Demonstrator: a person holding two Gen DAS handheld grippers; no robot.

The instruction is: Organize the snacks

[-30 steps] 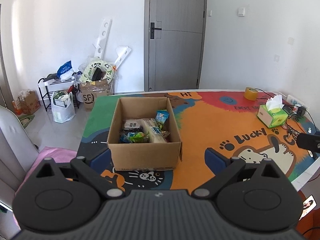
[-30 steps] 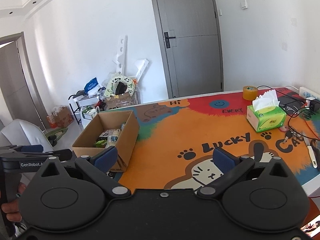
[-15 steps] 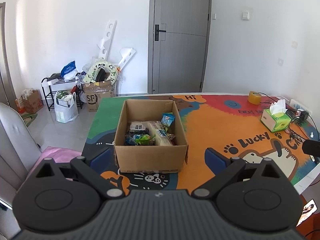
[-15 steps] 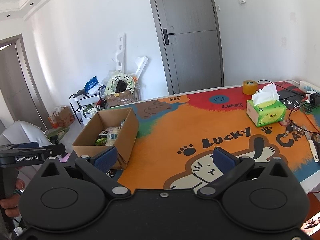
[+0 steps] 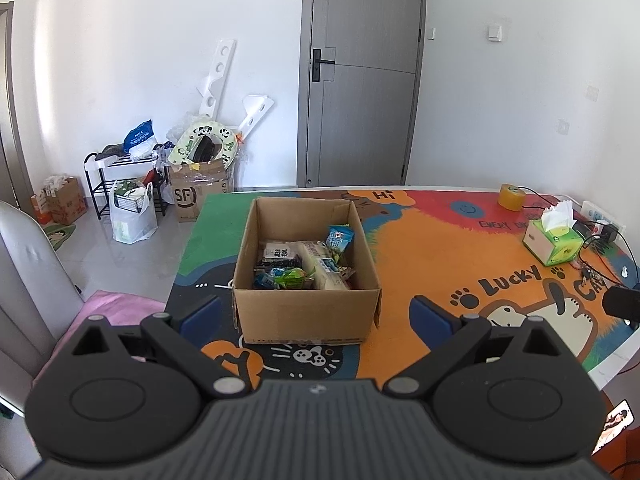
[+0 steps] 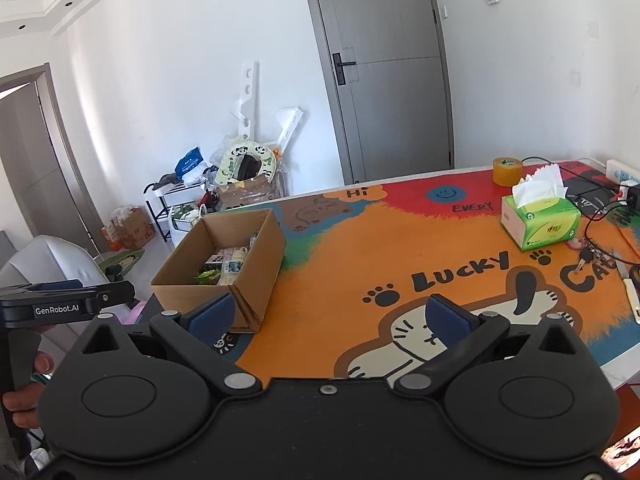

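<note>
Box: cardboard box [image 5: 306,280] stands on the desk [image 5: 440,256] directly ahead of the left tool [image 5: 316,316], its near wall between the two blue pads; from the right tool [image 6: 326,318] it lies ahead and to the left [image 6: 224,268].
Snacks: packets [image 5: 304,260] lie loose inside the box, a blue pouch [image 5: 340,238] leaning on the wall to the right, a long pale pack [image 5: 320,266] in the middle, green wrappers [image 5: 292,276] nearer the tool.
Left tool: fingers spread wide, nothing between them, held short of the box.
Right tool: fingers spread wide and empty, above bare desk mat; the left tool's handle [image 6: 64,306] shows at its far left.
Bystanders: tissue box [image 6: 540,222], tape roll [image 6: 507,171], keys [image 6: 586,258] and cables [image 6: 600,216] sit ahead and right of the right tool, well apart from the box.
Risk, box: the box looks light; a finger catching its rim on entry would probably push or tip it.
Risk, packets: wrappers overlap, so a pinch may lift two together or crush a soft one.
Risk, destination: no sorting place is evident, so placement may be arbitrary.
Hidden: near box wall conceals the packets' lower parts; labels are too small to read; box floor unseen.
Cut off: desk's right edge and both tool bodies leave the frames.
</note>
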